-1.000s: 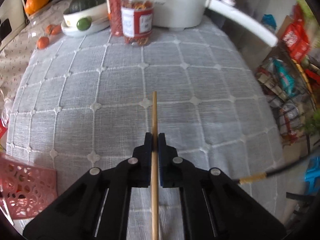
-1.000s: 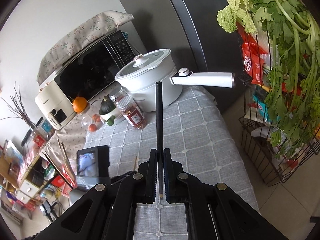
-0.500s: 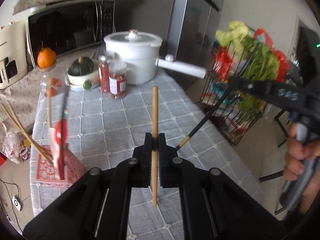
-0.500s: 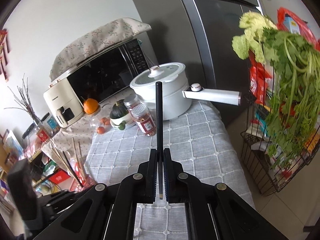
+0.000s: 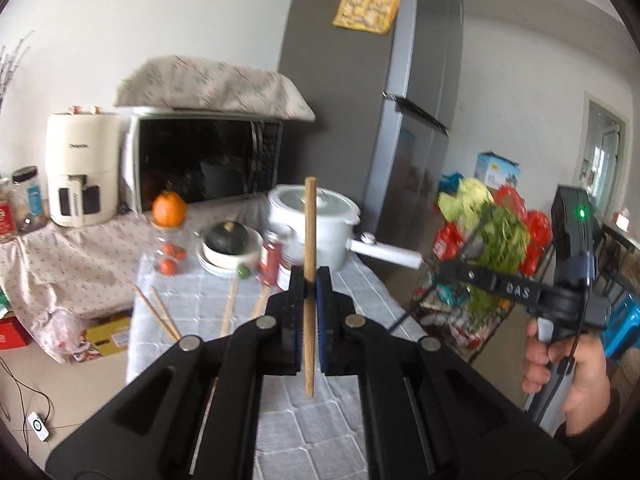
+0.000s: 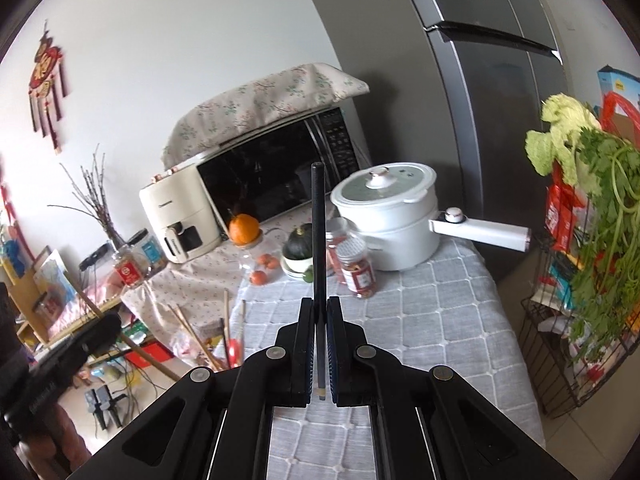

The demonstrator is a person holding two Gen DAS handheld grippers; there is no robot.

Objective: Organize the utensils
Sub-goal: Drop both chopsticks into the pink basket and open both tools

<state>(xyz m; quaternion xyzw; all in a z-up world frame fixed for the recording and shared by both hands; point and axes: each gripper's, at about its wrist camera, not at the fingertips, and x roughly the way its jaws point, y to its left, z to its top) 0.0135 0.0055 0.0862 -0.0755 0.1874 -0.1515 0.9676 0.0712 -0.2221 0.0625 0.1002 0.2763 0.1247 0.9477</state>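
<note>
My left gripper (image 5: 309, 280) is shut on a wooden chopstick (image 5: 309, 240) and holds it upright, high above the grey-clothed table (image 5: 340, 432). My right gripper (image 6: 320, 312) is shut on a black chopstick (image 6: 318, 240), also upright above the table; it also shows at the right of the left wrist view (image 5: 492, 280). Several wooden chopsticks (image 6: 192, 332) stand in a holder at the table's left edge; the holder is mostly hidden behind my fingers.
A white pot (image 6: 392, 220) with a long handle, spice jars (image 6: 358, 268), a bowl with a squash (image 6: 298, 252) and tomatoes stand at the table's far end. A microwave (image 6: 272, 176) sits behind. A wire rack with greens (image 6: 592, 240) stands on the right.
Both grippers have lifted and tilted up from the table, each still holding its chopstick. The left view now looks across the room instead of down at the cloth.
</note>
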